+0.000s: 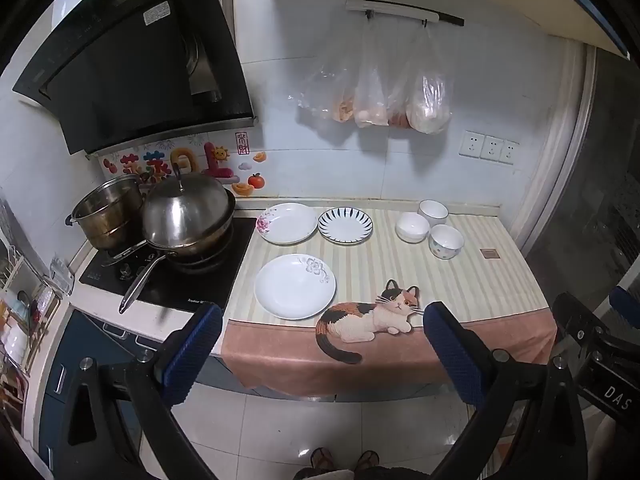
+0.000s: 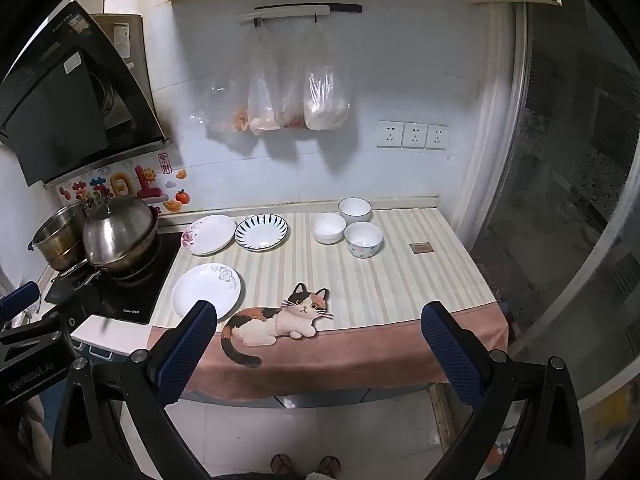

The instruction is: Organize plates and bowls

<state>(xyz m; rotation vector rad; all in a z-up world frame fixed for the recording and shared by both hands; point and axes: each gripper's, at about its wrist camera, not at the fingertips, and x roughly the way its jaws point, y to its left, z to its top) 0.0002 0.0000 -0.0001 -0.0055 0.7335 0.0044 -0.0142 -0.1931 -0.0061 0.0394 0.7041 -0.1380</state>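
three plates (image 1: 295,286), three upright bowls (image 1: 446,241), unstacked

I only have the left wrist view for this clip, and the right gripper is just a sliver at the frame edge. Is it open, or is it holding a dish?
Observer: The right wrist view shows the right gripper wide open and empty, its blue pads far apart.
Operator: What is it facing?
Observer: The plain white bowl sits near the middle of that view, so the gripper seems aimed at the bowl group.
Operator: Does that view show anything of my gripper that I can't see?
Observer: Yes. The body of the left gripper shows at that view's left edge, with a GenRobot.AI label on its side.
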